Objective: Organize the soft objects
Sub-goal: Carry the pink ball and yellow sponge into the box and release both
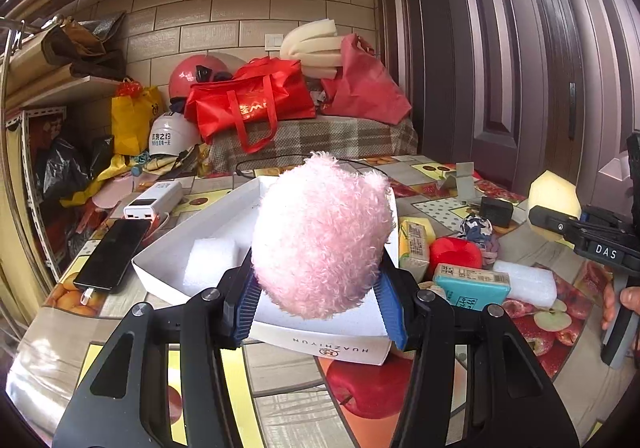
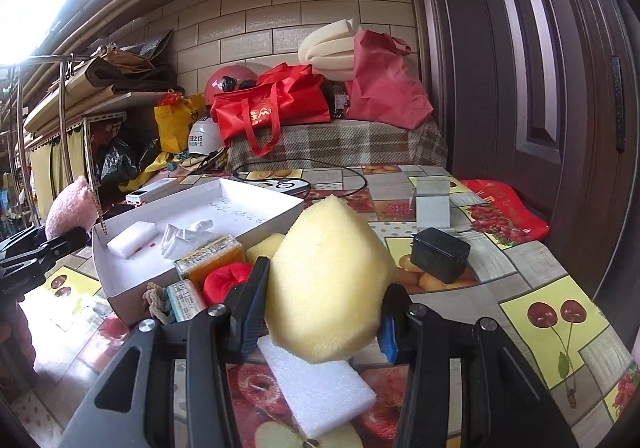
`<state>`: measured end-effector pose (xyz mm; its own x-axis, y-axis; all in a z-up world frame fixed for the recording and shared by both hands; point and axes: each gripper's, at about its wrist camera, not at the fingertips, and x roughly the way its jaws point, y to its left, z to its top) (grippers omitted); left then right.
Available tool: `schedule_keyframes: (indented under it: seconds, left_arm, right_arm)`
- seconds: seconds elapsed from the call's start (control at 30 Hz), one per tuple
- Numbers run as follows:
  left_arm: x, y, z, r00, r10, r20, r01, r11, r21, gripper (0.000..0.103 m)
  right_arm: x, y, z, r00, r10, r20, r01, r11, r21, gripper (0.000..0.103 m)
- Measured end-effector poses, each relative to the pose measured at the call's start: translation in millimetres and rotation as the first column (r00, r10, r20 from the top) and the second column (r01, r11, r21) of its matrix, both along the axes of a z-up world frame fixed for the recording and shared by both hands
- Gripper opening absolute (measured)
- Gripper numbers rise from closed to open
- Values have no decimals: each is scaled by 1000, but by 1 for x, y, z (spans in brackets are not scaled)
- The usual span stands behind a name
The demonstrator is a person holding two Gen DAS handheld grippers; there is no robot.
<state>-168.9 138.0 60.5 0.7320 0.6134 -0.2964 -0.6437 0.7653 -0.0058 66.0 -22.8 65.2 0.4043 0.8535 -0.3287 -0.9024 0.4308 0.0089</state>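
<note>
My left gripper (image 1: 318,302) is shut on a fluffy pink plush toy (image 1: 320,236) and holds it over the near edge of a white cardboard box (image 1: 168,248). The box holds a white foam block (image 1: 210,262). My right gripper (image 2: 320,312) is shut on a yellow sponge (image 2: 330,284), held above a white foam slab (image 2: 320,392) on the table. The right gripper and sponge (image 1: 554,204) show at the right of the left wrist view. The pink plush (image 2: 70,208) shows at the left of the right wrist view, beside the box (image 2: 120,288).
Between box and right gripper lie a red soft ball (image 2: 226,280), an orange packet (image 2: 212,258), a teal packet (image 1: 472,284), a rope piece (image 2: 158,300) and a patterned cloth ball (image 1: 478,230). A phone (image 1: 114,254), power bank (image 1: 154,200) and black charger (image 2: 440,260) lie on the tablecloth.
</note>
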Motion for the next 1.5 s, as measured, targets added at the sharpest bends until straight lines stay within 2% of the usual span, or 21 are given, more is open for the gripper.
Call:
schedule_keyframes:
  seconds: [0.37, 0.67, 0.9, 1.07, 1.17, 1.33, 1.5]
  left_arm:
    - [-8, 23, -1, 997, 80, 0, -80, 997, 0, 52]
    - [-17, 54, -3, 989, 147, 5, -146, 988, -45, 52]
    - [-5, 74, -3, 984, 180, -19, -180, 983, -37, 52]
    - [7, 91, -5, 980, 195, -42, -197, 979, -52, 53]
    - [15, 99, -5, 977, 207, -49, -210, 976, -52, 53]
    - [32, 118, -6, 974, 213, -74, -219, 972, -84, 53]
    - [46, 134, -11, 975, 179, -129, -197, 970, -146, 52]
  right_arm:
    - [-58, 47, -3, 986, 166, 16, -165, 986, -32, 46]
    - [-95, 88, -8, 965, 261, 42, -256, 962, -94, 46]
    - [-103, 121, -11, 963, 268, -6, -267, 957, -114, 46]
    - [-110, 150, -16, 958, 280, -58, -286, 945, -161, 46]
    - [-107, 168, -23, 951, 284, -119, -303, 930, -206, 46]
    - [-89, 189, -34, 938, 239, -252, -302, 921, -247, 46]
    - [-83, 204, -36, 955, 159, -249, -227, 934, -275, 46]
